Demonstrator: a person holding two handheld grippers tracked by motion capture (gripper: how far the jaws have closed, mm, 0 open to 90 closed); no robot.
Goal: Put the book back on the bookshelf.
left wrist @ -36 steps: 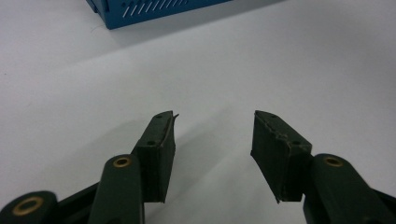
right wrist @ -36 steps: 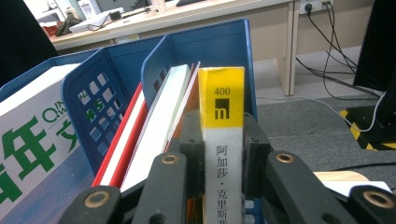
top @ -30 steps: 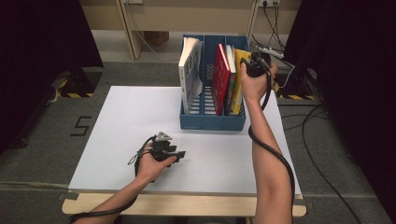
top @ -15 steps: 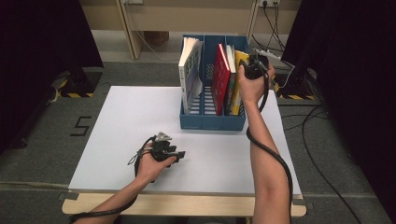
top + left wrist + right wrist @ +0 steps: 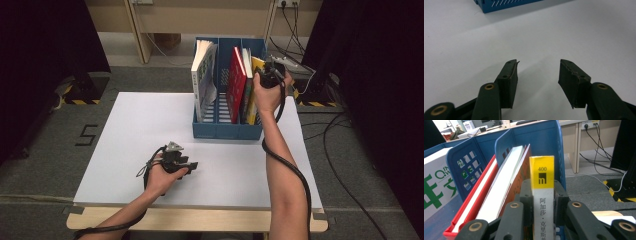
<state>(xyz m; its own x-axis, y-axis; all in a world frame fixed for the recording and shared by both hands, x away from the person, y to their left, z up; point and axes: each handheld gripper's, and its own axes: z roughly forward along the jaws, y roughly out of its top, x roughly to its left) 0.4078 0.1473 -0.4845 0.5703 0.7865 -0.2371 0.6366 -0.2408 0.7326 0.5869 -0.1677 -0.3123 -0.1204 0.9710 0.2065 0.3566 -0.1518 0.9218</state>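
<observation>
The book (image 5: 542, 202), a slim volume with a yellow-topped white spine, stood upright in the rightmost bay of the blue rack (image 5: 227, 131), which sat on the far right part of the white table (image 5: 125, 130). It stood against the rack's outer wall, with a red book (image 5: 236, 82) and a second volume leaning in the bay beside it. A thicker white book (image 5: 202, 75) occupied the leftmost bay.

The right gripper (image 5: 541, 195) had its jaws pinched on the book's spine near the top, one pad on each cover, as the right gripper view showed. In the high view, that gripper (image 5: 272, 75) stood above the rack's right bay.

The left gripper (image 5: 537, 75) rested low over bare table near the front edge, well apart from the rack, jaws spread and holding nothing.

Handling judgement:
- Weight: likely light to moderate; a thin paperback by appearance.
- Stiffness: stiff along the spine, flexible toward the open page edge. A grip at the spine was the sound choice; a grip on the page edge would let the covers splay.
- Surface: the cover looked glossy, so slip under a loose pinch was possible.
- Clearance: the bay was narrow. A straight lift, kept parallel to the walls, would best avoid dragging the neighbouring books or tipping the rack.
</observation>
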